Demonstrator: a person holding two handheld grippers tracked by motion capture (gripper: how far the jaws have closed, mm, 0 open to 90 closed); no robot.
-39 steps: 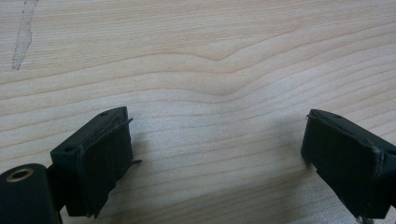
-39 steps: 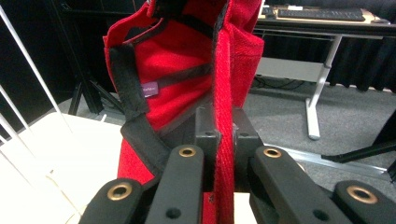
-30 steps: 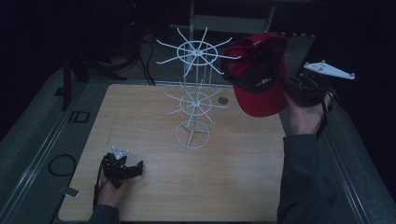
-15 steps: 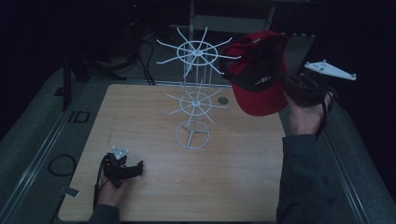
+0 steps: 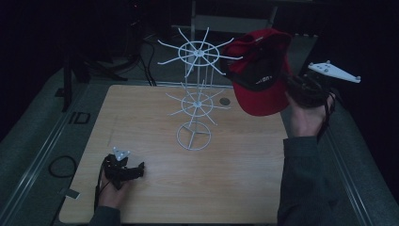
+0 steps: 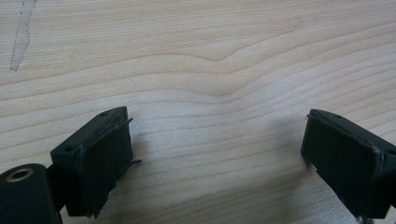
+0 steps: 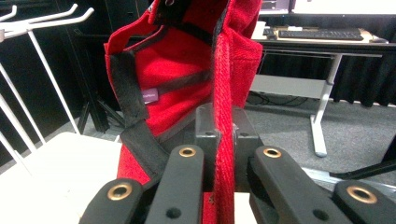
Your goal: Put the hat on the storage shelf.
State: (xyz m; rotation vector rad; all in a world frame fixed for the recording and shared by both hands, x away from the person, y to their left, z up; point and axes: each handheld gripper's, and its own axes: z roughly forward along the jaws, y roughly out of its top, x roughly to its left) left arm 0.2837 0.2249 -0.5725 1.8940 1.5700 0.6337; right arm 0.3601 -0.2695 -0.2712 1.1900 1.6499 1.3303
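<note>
Right claw (image 7: 219, 140) clamped on red fabric cap (image 5: 260, 70), held beside white wire hook rack (image 5: 195, 94); left claw (image 6: 215, 158) apart on counter (image 5: 235, 183). Next: hook cap onto a prong.

Red cap (image 7: 187, 79): crown cut off by top edge in right gripper view. Small dark disc (image 5: 225, 101) behind white rack (image 5: 195, 99): too small to identify.

caps: 1 red cap (image 5: 261, 70) | racks: 1 white wire rack (image 5: 195, 101) | grippers: 2
</note>
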